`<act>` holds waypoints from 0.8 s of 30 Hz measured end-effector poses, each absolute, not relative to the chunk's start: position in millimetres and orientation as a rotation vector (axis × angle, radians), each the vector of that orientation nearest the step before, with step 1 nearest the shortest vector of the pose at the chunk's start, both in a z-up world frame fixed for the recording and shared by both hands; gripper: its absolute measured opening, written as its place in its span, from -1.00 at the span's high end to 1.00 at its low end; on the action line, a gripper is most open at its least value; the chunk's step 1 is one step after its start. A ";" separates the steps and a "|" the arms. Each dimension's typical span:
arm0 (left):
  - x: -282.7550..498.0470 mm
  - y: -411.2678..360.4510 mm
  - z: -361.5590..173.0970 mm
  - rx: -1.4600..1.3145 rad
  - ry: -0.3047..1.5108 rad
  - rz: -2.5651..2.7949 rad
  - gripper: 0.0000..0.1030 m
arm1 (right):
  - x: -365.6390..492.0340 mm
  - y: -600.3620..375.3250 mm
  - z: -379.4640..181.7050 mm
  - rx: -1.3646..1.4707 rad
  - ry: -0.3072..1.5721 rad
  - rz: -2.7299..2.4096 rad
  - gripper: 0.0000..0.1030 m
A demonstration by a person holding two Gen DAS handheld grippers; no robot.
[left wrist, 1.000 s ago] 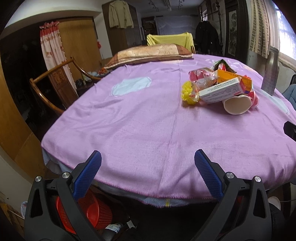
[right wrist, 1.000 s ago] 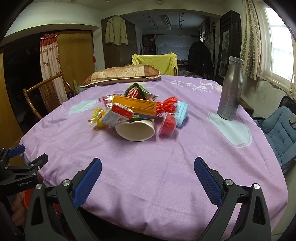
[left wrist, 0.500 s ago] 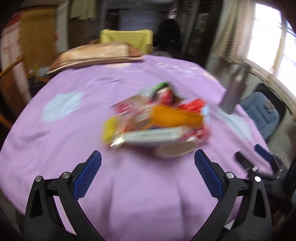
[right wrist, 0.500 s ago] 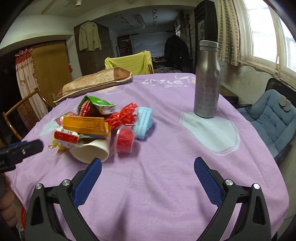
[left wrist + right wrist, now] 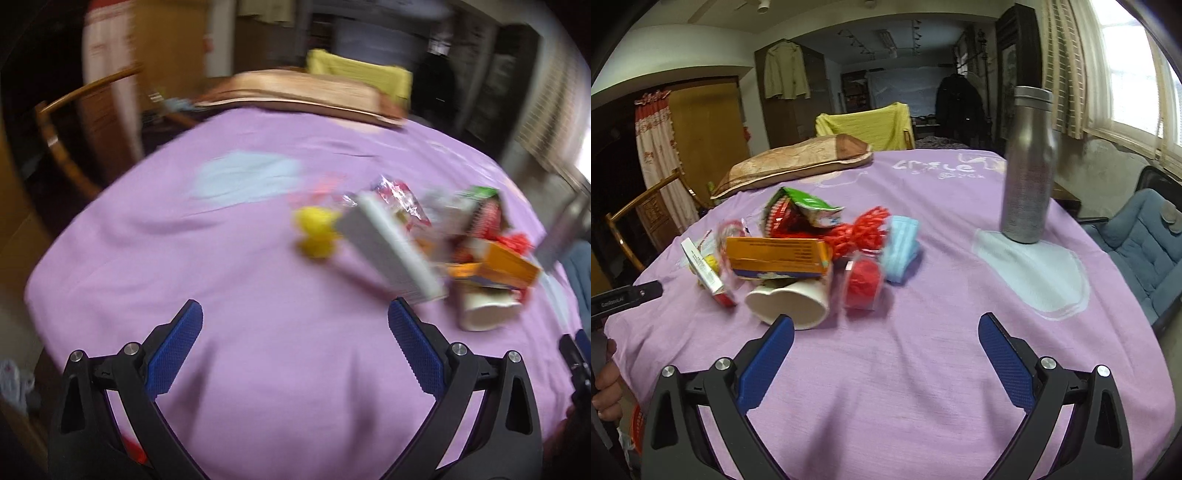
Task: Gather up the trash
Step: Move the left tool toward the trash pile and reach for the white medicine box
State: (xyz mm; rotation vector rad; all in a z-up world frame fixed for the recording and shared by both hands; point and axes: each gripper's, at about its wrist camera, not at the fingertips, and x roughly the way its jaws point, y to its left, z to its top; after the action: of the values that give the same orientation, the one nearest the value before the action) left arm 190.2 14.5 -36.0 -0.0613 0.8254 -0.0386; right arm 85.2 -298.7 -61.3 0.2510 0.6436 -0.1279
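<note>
A pile of trash lies on the purple tablecloth [image 5: 923, 369]: a tipped white paper cup [image 5: 790, 306], an orange box [image 5: 775, 254], a white box [image 5: 391, 254], a yellow wrapper [image 5: 317, 229], a green and red snack bag [image 5: 798, 210], red netting [image 5: 860, 232], a red-lidded tub [image 5: 862, 284] and a blue face mask [image 5: 901, 247]. My left gripper [image 5: 295, 350] is open and empty, short of the pile, which lies ahead to its right. My right gripper [image 5: 886, 362] is open and empty, its left fingertip near the cup.
A steel bottle [image 5: 1028, 166] stands at the table's right side. A brown pillow [image 5: 798, 162] lies at the far edge. A wooden chair [image 5: 70, 129] stands at the left, a blue armchair [image 5: 1137, 243] at the right. A red basket [image 5: 637, 428] sits below the table.
Both grippers have moved forward over the table toward the pile. The left view has swung back to the left and is blurred. Both stay open.
</note>
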 end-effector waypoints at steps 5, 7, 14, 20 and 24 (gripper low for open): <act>195.8 17.7 -43.8 -0.044 0.852 -0.067 -0.88 | 94.3 -284.9 -62.0 0.237 0.656 -0.090 -0.90; 198.1 5.6 -49.1 -0.052 0.875 -0.123 -0.88 | 94.8 -282.3 -62.1 0.223 0.657 -0.089 -0.90; 217.0 -45.7 -65.8 0.081 0.907 -0.179 -0.88 | 97.3 -285.2 -65.5 0.236 0.660 -0.073 -0.90; 225.5 -63.0 -76.6 0.178 0.926 -0.179 -0.88 | 101.9 -285.2 -73.2 0.242 0.681 -0.061 -0.90; 217.4 -40.8 -74.4 0.200 0.921 -0.120 -0.88 | 103.2 -284.3 -74.6 0.246 0.683 -0.049 -0.90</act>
State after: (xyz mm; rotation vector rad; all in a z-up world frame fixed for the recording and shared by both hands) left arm 217.4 -40.8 -74.4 0.1998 0.9209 -0.1199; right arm 103.2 -284.3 -74.6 0.2458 0.6834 -0.0486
